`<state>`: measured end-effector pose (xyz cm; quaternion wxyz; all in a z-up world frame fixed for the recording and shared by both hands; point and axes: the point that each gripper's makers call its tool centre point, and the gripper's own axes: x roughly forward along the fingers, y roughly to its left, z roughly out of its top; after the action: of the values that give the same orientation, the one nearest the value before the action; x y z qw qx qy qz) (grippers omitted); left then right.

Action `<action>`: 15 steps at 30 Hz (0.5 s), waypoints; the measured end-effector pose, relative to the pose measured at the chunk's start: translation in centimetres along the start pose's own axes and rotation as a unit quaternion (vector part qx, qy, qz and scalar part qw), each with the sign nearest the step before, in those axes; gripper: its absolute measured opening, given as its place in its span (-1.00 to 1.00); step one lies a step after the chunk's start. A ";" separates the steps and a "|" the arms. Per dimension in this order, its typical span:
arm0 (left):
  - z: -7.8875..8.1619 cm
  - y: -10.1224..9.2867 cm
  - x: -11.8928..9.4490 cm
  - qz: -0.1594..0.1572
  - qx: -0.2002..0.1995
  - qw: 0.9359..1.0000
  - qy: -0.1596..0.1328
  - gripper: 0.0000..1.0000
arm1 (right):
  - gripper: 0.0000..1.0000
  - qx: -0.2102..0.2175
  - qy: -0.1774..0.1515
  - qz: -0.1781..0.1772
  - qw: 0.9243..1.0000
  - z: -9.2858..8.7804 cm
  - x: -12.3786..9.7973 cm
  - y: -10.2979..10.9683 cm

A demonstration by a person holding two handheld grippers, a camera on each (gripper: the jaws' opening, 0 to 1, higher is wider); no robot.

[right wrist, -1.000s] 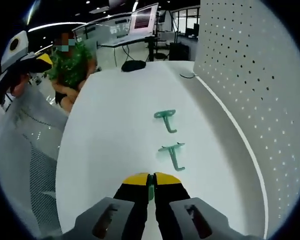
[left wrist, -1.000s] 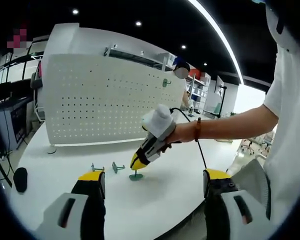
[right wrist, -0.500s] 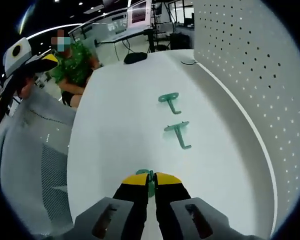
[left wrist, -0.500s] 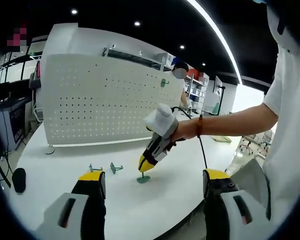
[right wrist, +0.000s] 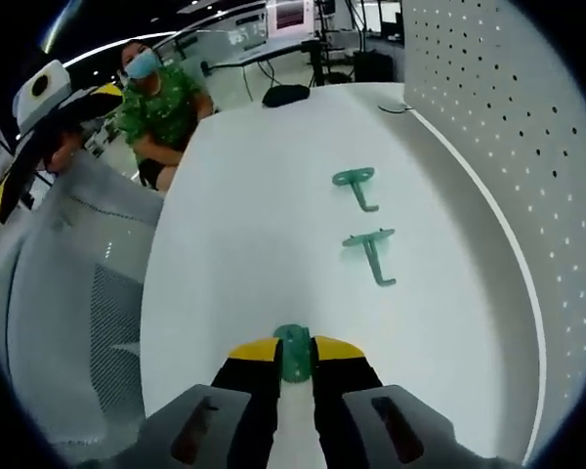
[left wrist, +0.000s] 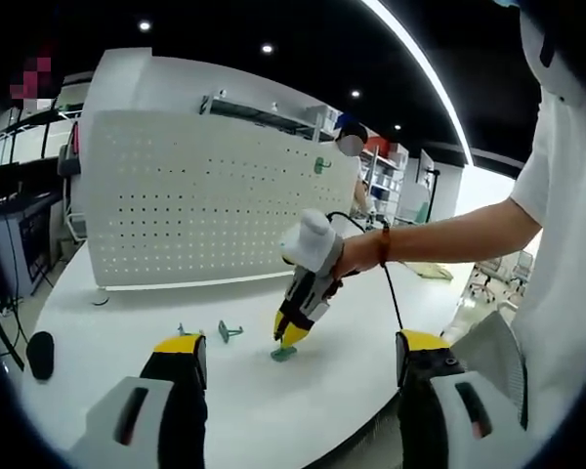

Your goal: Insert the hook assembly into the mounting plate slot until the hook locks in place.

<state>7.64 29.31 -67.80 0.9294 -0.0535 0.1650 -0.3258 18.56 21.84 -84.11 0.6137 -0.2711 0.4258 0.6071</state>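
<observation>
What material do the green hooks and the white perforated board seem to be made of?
The green hooks look like moulded plastic: one even teal colour, with a soft, slightly glossy surface. The perforated board could be painted sheet metal or plastic: it is thin and flat, with a matte white finish and regular punched holes. The pictures leave that open. The right hand-held gripper holds one hook.

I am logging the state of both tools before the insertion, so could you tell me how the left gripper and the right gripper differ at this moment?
The left gripper is open and holds nothing, whereas the right gripper is shut on a green hook. The left gripper hangs back near the table edge, while the right gripper points down over the tabletop, beside two loose hooks. Both have yellow-tipped black fingers.
</observation>
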 end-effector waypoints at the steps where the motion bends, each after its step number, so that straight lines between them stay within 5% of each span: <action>1: 0.0 0.1 -0.1 0.002 -0.001 1.000 0.000 0.64 | -0.77 -0.003 0.003 0.002 1.000 0.0 0.1 0.1; 8: -0.3 0.4 -0.7 0.011 -0.009 1.000 -0.003 0.63 | -0.90 -0.019 0.029 0.014 0.999 -0.4 0.9 0.4; 15: -0.4 0.3 -0.6 0.013 -0.012 1.000 -0.004 0.62 | -0.96 -0.006 0.019 0.006 1.000 -0.1 0.3 0.4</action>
<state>7.25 29.94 -68.10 0.9334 -0.0640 0.1658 -0.3119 18.16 21.94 -84.34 0.6000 -0.2839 0.4356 0.6081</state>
